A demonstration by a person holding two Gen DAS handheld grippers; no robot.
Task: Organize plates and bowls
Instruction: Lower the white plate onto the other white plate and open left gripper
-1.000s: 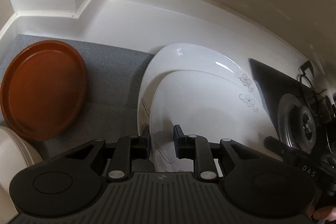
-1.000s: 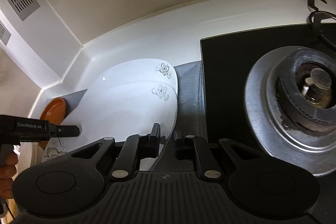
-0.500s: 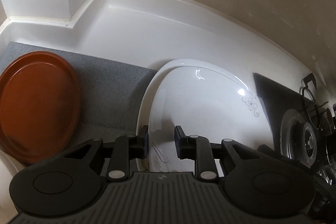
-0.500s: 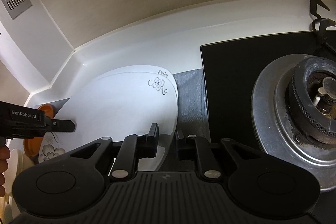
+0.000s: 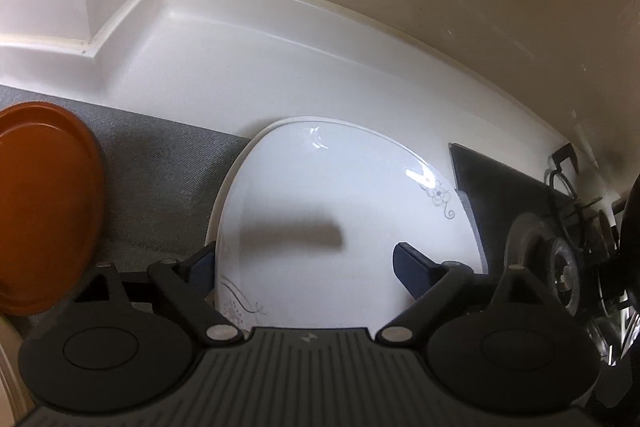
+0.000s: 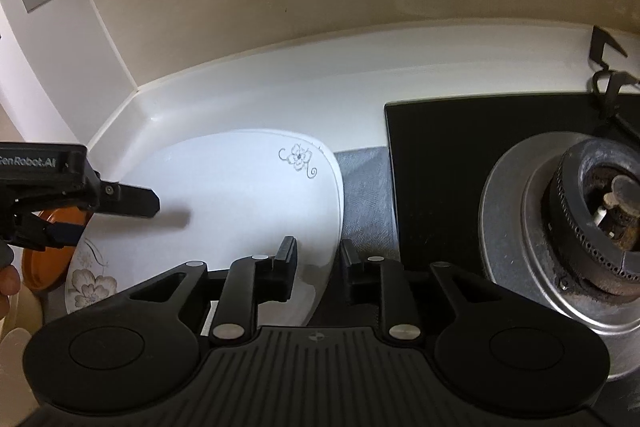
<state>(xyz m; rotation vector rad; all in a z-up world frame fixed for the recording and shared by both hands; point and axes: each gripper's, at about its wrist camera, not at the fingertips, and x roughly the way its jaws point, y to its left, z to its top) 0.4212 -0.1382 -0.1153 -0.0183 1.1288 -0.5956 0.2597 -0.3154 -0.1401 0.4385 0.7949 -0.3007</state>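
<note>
A white table runs along a beige wall, with a gas burner at its right end. White floral plates lie stacked on a grey mat, an orange plate toward the left edge. The left tool is opening wide astride the stack's rim. The right tool, narrow, is opening around the opposite rim, pads clear.

Two stacked white floral plates, one brown plate, one gas burner, two hand-held grippers.
</note>
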